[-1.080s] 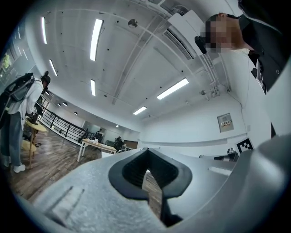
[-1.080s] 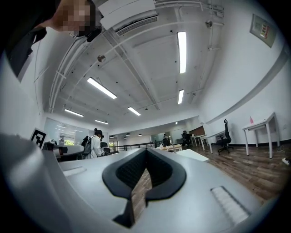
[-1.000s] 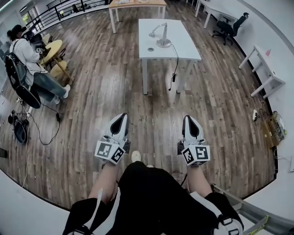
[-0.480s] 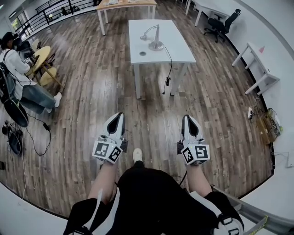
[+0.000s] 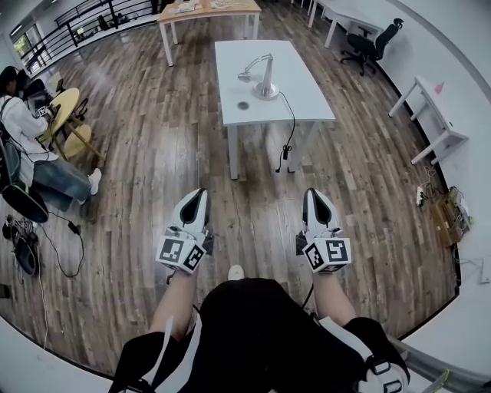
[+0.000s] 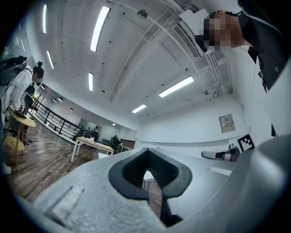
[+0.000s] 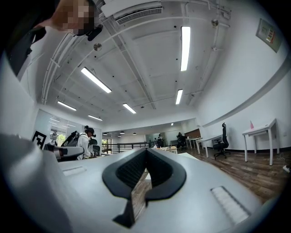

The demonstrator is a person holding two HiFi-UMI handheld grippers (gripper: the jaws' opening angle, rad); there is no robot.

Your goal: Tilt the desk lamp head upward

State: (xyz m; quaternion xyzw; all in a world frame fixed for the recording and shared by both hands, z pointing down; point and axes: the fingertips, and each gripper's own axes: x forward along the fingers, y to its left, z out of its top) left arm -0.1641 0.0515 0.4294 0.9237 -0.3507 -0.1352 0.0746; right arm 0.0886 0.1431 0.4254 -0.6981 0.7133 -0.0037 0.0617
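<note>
Evidently the left gripper (image 5: 197,195) and right gripper (image 5: 315,196) are held closed and empty, since the lamp (image 5: 261,75) stands well ahead of them on the worktop (image 5: 307,86), not yet reached.

Your left gripper (image 5: 197,201) and right gripper (image 5: 315,201) lie side by side before you, well short of the table (image 5: 307,96) at 12 o'clock. The lamp (image 5: 263,77) stands on that table's middle, and its cord (image 5: 292,127) hangs over the near edge. Behind it at 11 o'clock is a second table (image 5: 222,11), with a chair (image 5: 368,44) at 1, a side table (image 5: 441,107) at 2 and a seated person (image 5: 27,134) at 10.
</note>
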